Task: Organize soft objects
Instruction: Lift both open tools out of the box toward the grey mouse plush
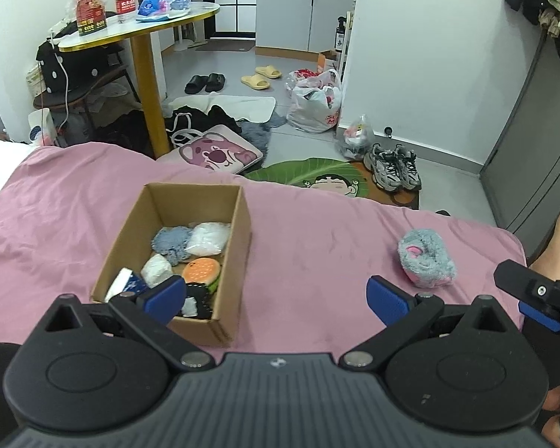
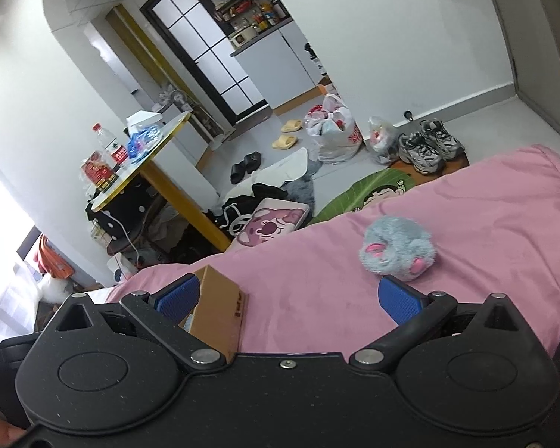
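Left wrist: one cardboard box (image 1: 239, 239), one grey plush toy (image 1: 426, 257) outside

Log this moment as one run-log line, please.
stage: last pickup pending | left gripper: open, empty | right gripper: open, empty | grey plush: loose on pink bedspread | cardboard box: holds several soft items

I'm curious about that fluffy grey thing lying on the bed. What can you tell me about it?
The grey plush is a small, rounded soft toy of shaggy blue-grey fur with pink patches like ears or paws. It lies alone on the pink bedcover, right of the box and apart from it. Only the bedcover touches it; both grippers are open and short of it.
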{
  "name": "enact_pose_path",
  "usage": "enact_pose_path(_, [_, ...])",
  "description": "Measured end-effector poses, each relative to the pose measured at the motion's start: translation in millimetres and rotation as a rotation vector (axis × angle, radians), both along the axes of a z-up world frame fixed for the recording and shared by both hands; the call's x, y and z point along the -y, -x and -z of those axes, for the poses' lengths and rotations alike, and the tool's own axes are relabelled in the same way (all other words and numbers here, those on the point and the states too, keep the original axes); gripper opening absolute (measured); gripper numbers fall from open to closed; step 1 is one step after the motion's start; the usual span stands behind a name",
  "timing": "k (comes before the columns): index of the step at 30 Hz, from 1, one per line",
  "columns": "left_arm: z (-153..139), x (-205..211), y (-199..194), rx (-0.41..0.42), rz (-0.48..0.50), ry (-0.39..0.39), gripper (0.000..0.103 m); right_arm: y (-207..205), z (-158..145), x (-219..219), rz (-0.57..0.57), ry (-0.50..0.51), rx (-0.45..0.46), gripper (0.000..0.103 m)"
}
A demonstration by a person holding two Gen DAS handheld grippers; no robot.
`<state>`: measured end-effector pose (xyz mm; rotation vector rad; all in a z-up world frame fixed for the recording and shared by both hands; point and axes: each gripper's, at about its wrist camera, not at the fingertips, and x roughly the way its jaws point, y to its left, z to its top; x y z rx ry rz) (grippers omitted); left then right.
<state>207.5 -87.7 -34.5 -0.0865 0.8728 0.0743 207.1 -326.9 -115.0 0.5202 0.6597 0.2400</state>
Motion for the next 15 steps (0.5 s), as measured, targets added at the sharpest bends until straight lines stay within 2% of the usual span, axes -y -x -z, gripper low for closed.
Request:
enact_pose_path(8, [14.4,14.8,-16.1,0.011,0.013,0.034,0.100,-17.4,17.8,24.5,0.044,-0.023,-0.053,0.103])
enact_pose_path(12, [26.0,21.2,-27.0,0.003,0.029,0.083,0.098,-31.0,26.9,33.1,0.074,-0.039,-0.083,0.102])
enact_pose_path(15, [32.9,28.7,-37.8,-0.001,0.046,0.110,0.091,-41.0,31.5,35.0,0.077,-0.014,-0.095,0.102])
